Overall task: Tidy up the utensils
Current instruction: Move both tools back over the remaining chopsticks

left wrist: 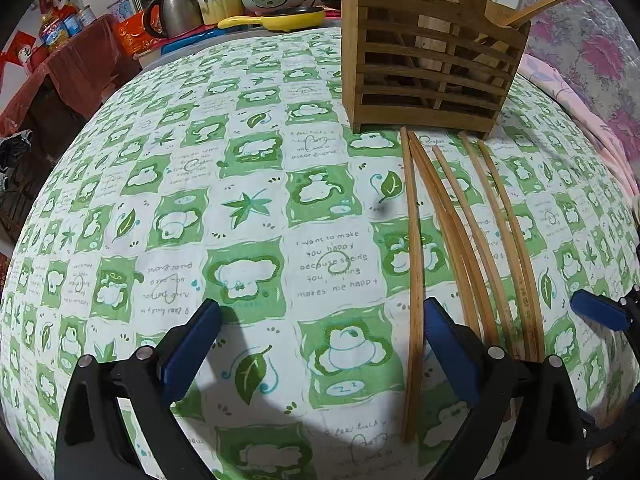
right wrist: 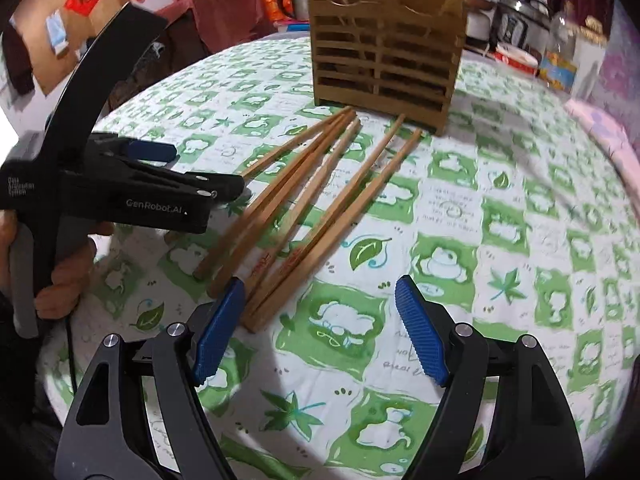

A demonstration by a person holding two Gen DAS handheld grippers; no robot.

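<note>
Both claws released: left claw (left wrist: 320, 344) and right claw (right wrist: 320, 330) empty over bench (left wrist: 248, 200); I see chopsticks (right wrist: 320, 200) loose before holder (right wrist: 386, 44).

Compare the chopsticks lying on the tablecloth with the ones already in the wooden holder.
The loose wooden chopsticks lie flat on the green-and-white checked tablecloth, fanned out side by side; the stored chopsticks stand tilted inside the slatted wooden holder. The loose ones show full length; the stored ones show only their upper ends. Both look like plain light-brown wood.
</note>
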